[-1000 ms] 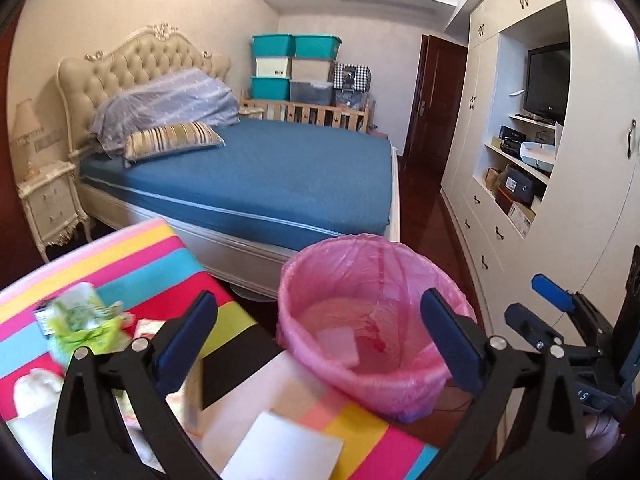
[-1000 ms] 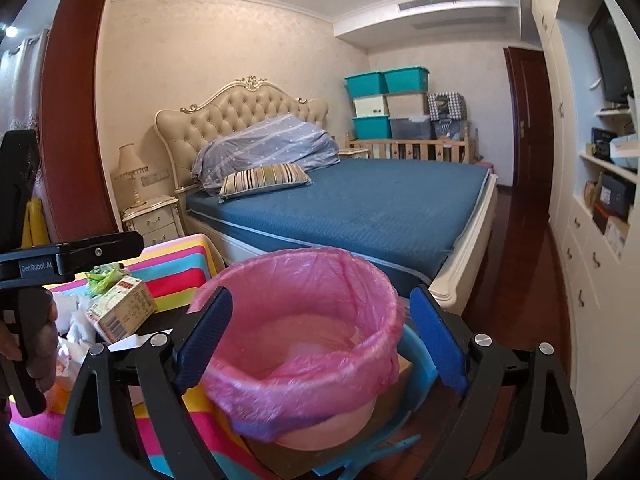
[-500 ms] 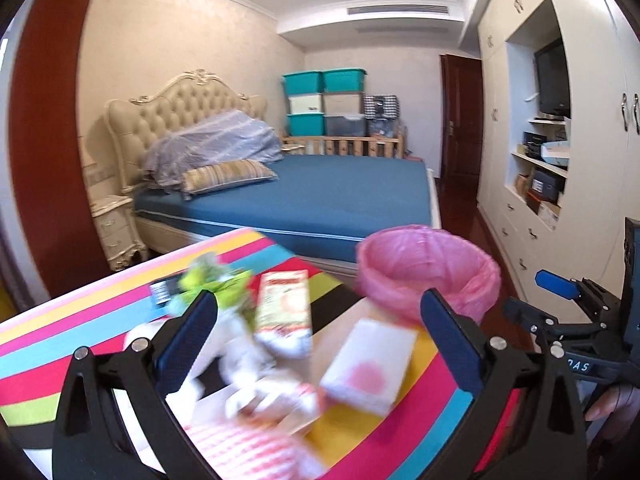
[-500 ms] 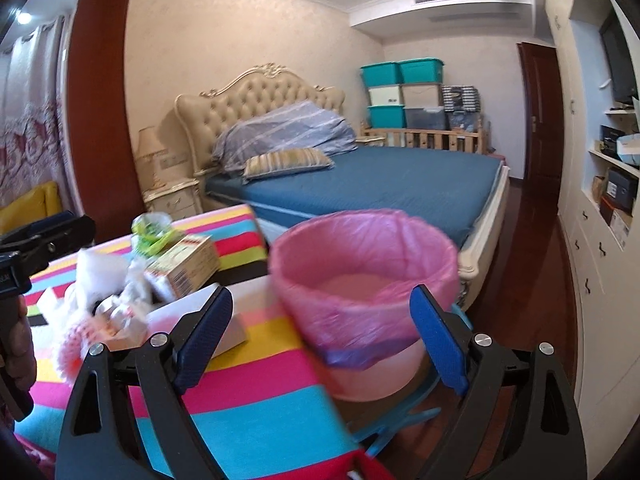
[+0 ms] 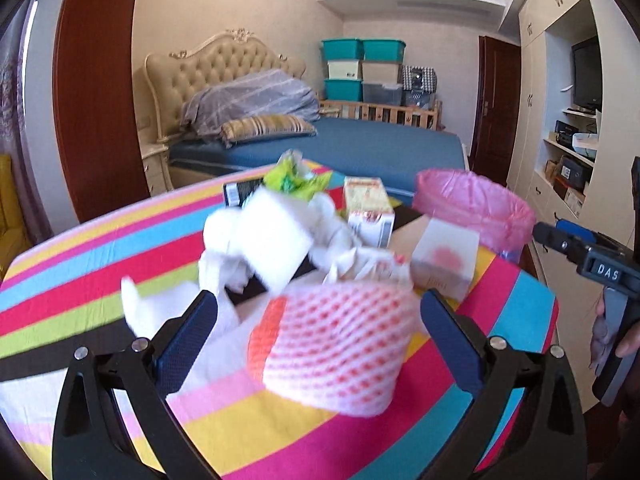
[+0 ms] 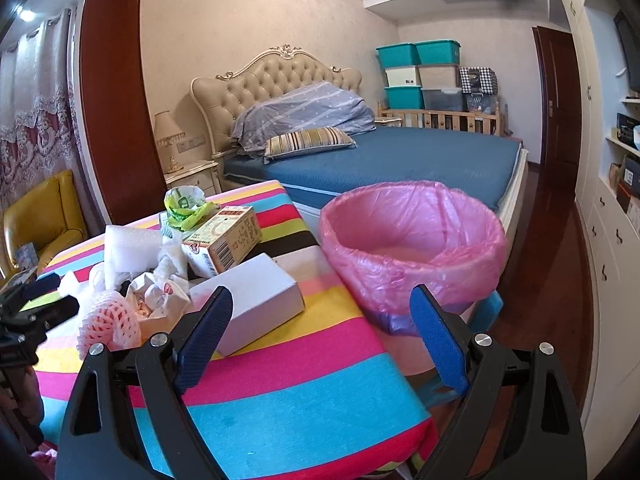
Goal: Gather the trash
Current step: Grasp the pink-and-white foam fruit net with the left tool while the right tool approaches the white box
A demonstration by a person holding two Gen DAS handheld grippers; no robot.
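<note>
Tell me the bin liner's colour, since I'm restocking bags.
Pink, slightly see-through; the bin liner shows best in the right wrist view.

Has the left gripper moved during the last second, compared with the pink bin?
Yes. The left gripper swung left, away from the pink bin, which now sits at its right, and now faces the foam fruit net on the table.

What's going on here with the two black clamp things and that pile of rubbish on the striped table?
A person is clearing rubbish off the striped table into the pink-lined bin beside it, using a hand-held gripper in each hand. The left gripper is open around a foam fruit net at the front of the pile, not yet closed on it. The right gripper is open and empty, near a white box and the bin.
</note>
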